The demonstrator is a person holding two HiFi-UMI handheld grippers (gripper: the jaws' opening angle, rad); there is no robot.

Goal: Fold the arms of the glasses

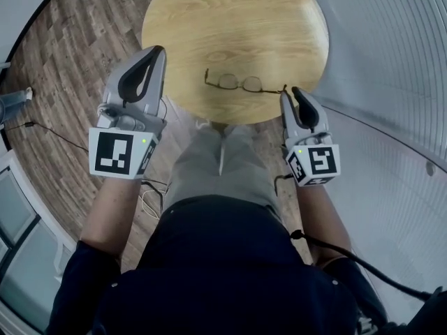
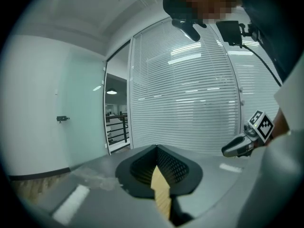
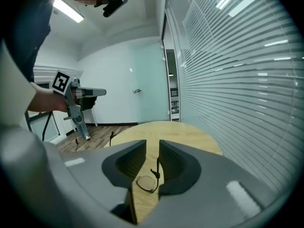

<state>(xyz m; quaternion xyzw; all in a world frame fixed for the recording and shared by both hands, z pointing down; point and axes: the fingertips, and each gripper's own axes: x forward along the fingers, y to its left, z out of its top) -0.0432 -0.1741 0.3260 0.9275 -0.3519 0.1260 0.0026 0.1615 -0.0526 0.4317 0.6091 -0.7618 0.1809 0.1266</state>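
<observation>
Glasses [image 1: 241,84] lie on the round wooden table [image 1: 237,19], near its lower edge in the head view, lenses side by side. A short dark arm juts up-frame at the left end. The right-end arm is hard to make out there, but both look unfolded.

Right gripper [image 1: 293,93]: tips sit just beside the right end of the frame, at the table's lower-right rim. In the right gripper view the jaws stand apart with a narrow gap, nothing clamped. One lens and a thin arm show through that gap, low centre. Whether the arm already lies between the pads or just beyond them, I can't tell.

Left gripper [image 1: 157,51]: held off the table's left edge, well apart from the glasses. Jaws closed tip to tip, holding nothing.

Handling judgement: thin wire frame, so light, slightly springy and easily bent. It is likely to skate on the smooth wood if pushed from one side only. Best to steady the front at the bridge or a lens rim with one gripper, then take each arm partway along its length and swing it inward about the hinge with little force. Keep the pads off the lenses.
</observation>
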